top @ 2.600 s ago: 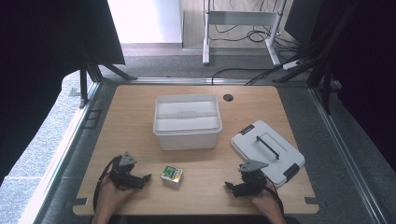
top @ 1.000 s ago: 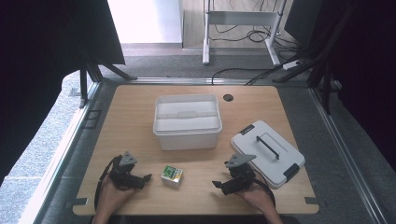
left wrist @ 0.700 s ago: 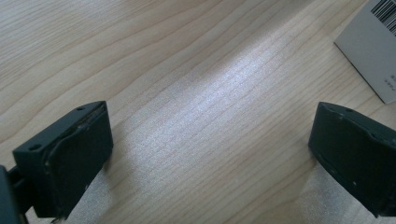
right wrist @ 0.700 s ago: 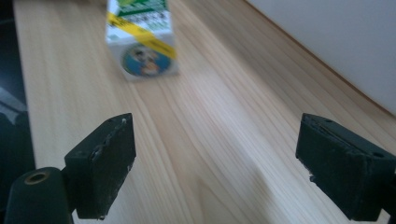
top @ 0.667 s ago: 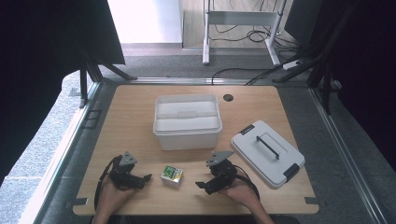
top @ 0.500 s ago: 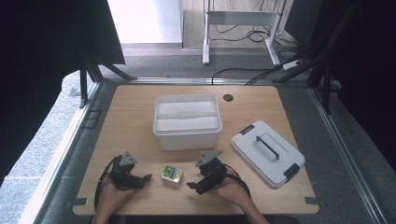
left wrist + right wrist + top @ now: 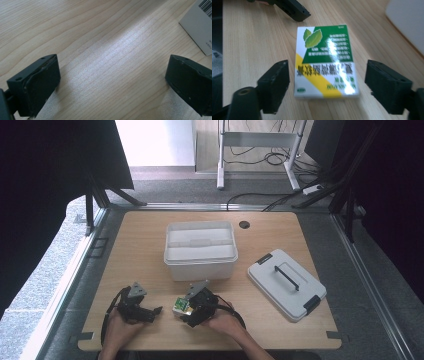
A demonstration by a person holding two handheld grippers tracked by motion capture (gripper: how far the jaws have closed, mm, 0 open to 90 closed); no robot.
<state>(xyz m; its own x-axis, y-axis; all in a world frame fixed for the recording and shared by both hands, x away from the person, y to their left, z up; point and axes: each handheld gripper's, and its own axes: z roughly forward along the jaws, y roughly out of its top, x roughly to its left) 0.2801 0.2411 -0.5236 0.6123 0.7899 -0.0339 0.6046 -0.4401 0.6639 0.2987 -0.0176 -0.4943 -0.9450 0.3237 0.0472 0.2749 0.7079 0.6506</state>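
Note:
A small green, white and yellow box with a leaf picture lies flat on the wooden table near its front edge. My right gripper has come up to it from the right. In the right gripper view the box lies between the two jaws, with a gap on each side. The jaws have just been closing, and the pads do not touch the box, so the gripper is open. My left gripper rests just left of the box, open over bare wood. A white box corner with a barcode shows beyond it.
An open white plastic bin stands at the table's middle, behind the box. Its grey lid with a black handle lies at the right. A round cable hole sits near the far edge. The left gripper's jaw shows beyond the box.
My right gripper has travelled left from beside the grey lid to the small box, and its jaws now straddle it. The left gripper has stayed put.

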